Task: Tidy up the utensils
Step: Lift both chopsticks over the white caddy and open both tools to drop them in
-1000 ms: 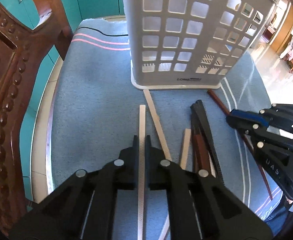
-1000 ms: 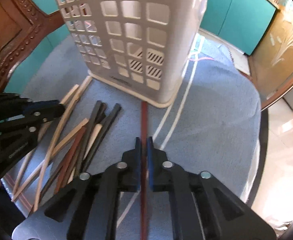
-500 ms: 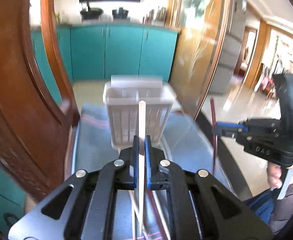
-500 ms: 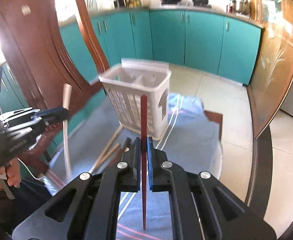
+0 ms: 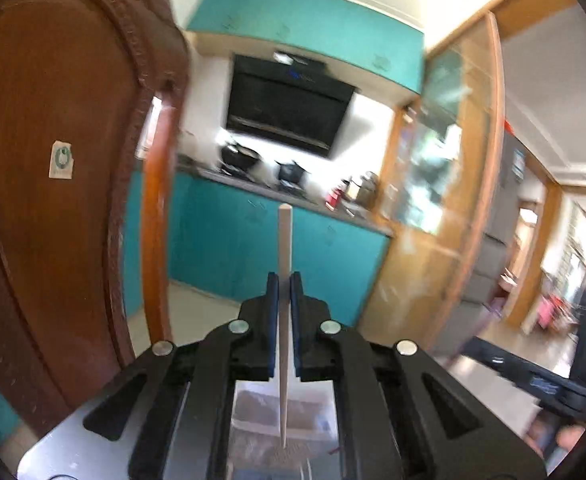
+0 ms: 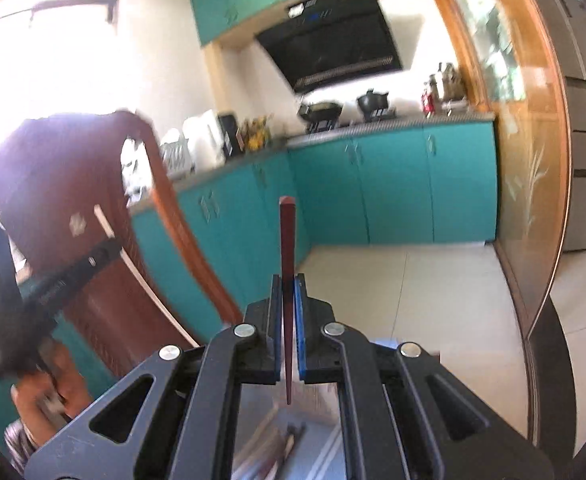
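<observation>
My left gripper point(image 5: 284, 280) is shut on a pale white chopstick point(image 5: 284, 240) that stands upright between the jaws, high above the table. My right gripper point(image 6: 289, 282) is shut on a dark red chopstick point(image 6: 287, 240), also upright and raised. Below the right gripper a blurred bit of the remaining chopsticks point(image 6: 289, 446) on the blue cloth shows. The left gripper also shows at the left of the right wrist view point(image 6: 73, 272), with its pale chopstick point(image 6: 105, 222). The white basket is out of both views.
A carved wooden chair back point(image 5: 53, 200) stands close on the left. Teal kitchen cabinets point(image 6: 393, 192), a black range hood point(image 5: 289, 108) and a wood-framed glass door point(image 6: 529, 160) lie ahead. The right gripper's body point(image 5: 533, 380) shows at the lower right of the left wrist view.
Both grippers have lifted their chopsticks off the blue cloth and tilted upward. The basket and table have dropped out of view; the kitchen now fills both views.
</observation>
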The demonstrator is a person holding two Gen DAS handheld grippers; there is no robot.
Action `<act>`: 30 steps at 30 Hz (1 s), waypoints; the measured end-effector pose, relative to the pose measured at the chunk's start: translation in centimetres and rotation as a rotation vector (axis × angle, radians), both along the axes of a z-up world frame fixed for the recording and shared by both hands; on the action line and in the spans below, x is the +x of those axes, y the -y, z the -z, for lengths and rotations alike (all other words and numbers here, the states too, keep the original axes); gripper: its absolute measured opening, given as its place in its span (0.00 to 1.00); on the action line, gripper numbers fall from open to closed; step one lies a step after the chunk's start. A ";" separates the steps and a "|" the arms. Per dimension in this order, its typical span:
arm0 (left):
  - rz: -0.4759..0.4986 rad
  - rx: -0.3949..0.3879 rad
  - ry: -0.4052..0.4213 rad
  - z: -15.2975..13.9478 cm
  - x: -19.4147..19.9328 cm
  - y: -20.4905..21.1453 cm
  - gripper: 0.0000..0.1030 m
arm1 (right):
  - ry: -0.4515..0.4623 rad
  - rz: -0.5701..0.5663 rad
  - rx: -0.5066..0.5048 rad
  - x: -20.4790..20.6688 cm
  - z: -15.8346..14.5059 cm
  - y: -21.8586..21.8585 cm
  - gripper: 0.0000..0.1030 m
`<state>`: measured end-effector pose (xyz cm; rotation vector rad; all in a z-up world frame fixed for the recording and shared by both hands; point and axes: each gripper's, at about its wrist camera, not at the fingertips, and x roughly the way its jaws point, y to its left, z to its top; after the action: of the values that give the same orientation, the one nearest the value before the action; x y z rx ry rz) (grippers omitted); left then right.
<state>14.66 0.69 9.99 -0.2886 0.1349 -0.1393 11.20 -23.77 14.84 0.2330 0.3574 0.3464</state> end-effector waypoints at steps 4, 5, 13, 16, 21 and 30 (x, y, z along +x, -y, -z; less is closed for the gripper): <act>-0.062 -0.045 -0.024 2.4 3.0 -0.3 0.06 | 0.031 0.097 -0.019 2.3 1.9 -0.6 0.06; -0.069 -0.046 -0.031 3.0 3.7 -0.4 0.06 | 0.020 0.103 -0.028 3.0 2.9 -0.8 0.06; -0.120 0.054 -0.103 6.0 6.9 0.1 0.07 | -0.039 0.102 -0.126 4.7 7.2 -3.0 0.06; -0.116 0.075 -0.138 6.6 7.4 0.4 0.07 | -0.041 0.106 -0.158 4.8 7.8 -3.4 0.06; -0.110 0.121 -0.145 7.1 7.2 1.4 0.10 | -0.045 0.120 -0.175 3.9 8.1 -3.5 0.07; -0.101 0.185 -0.142 7.3 4.2 1.2 0.33 | 0.021 0.033 -0.136 -0.7 8.7 -1.7 0.21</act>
<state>18.82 -0.50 2.69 -0.1197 0.2723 -0.0050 10.53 -22.11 6.16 0.1014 0.3543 0.2905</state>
